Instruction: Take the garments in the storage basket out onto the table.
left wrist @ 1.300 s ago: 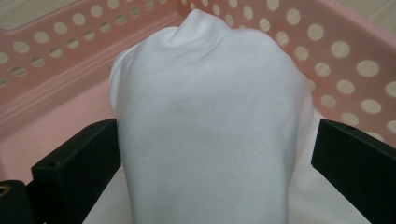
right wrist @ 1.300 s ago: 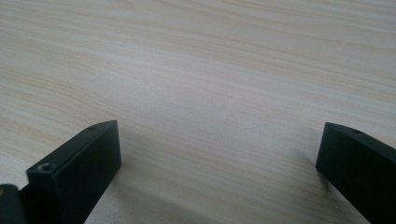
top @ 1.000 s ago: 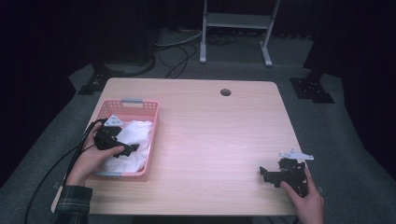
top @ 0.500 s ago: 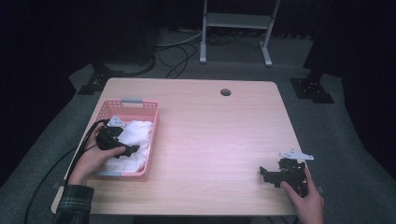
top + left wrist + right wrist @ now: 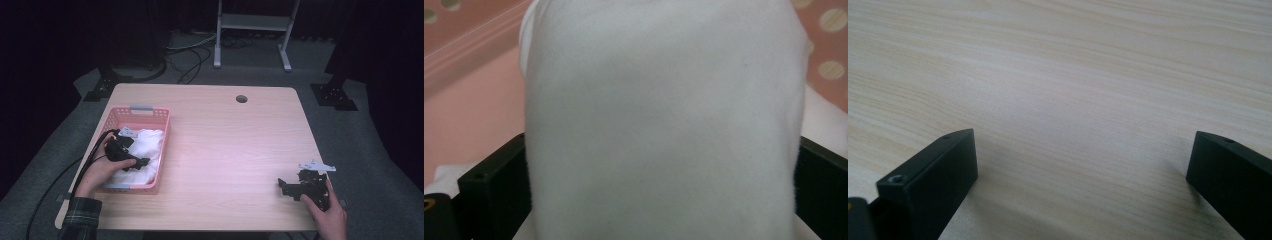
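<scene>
- The white cloth (image 5: 145,150) lies in the pink basket (image 5: 145,116) on the left side of the surface (image 5: 235,145).
- The left gripper (image 5: 135,162) is down in the basket, right on the cloth.
- In the left gripper view, the cloth (image 5: 659,130) sits between the two black jaws, which press it from both sides.
- The right gripper (image 5: 287,187) rests on the bare wood at the near right, well apart from the basket.
- Its jaws are wide open and hold nothing.
</scene>
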The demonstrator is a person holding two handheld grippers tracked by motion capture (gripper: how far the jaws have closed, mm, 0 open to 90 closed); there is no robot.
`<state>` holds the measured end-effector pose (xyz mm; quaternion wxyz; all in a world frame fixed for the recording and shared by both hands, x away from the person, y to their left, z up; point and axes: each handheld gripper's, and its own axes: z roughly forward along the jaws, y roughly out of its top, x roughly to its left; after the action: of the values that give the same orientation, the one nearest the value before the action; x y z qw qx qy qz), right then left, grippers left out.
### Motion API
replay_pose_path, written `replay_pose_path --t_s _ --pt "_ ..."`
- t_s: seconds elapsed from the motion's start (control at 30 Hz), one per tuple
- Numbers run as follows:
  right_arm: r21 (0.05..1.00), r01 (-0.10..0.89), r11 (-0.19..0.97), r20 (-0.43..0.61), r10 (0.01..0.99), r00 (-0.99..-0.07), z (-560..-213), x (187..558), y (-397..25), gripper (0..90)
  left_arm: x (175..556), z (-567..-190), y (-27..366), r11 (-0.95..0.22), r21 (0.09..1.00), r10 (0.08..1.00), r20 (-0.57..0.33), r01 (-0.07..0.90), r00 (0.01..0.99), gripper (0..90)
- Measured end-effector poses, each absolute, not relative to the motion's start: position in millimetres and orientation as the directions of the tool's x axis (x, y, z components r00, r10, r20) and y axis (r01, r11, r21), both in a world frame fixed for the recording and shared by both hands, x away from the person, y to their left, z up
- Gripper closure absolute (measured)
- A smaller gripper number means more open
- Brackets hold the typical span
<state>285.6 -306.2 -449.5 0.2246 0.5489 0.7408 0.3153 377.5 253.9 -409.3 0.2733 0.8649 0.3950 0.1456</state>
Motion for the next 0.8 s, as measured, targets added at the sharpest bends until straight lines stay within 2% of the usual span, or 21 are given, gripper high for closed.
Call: replay_pose_path --t_s 0.5,0.8 --pt "0.714 0.672 0.198 0.013 0.955 -0.296 -449.5 285.6 -306.1 0.0 380.8 -414.2 254.3 -0.522 0.559 0.774 -0.007 0.644 0.633 1.1" --pt "0.714 0.672 0.198 0.014 0.955 -0.296 -449.5 285.6 -306.1 0.0 381.0 -414.5 254.6 -0.520 0.557 0.773 -0.016 0.648 0.634 5.4"
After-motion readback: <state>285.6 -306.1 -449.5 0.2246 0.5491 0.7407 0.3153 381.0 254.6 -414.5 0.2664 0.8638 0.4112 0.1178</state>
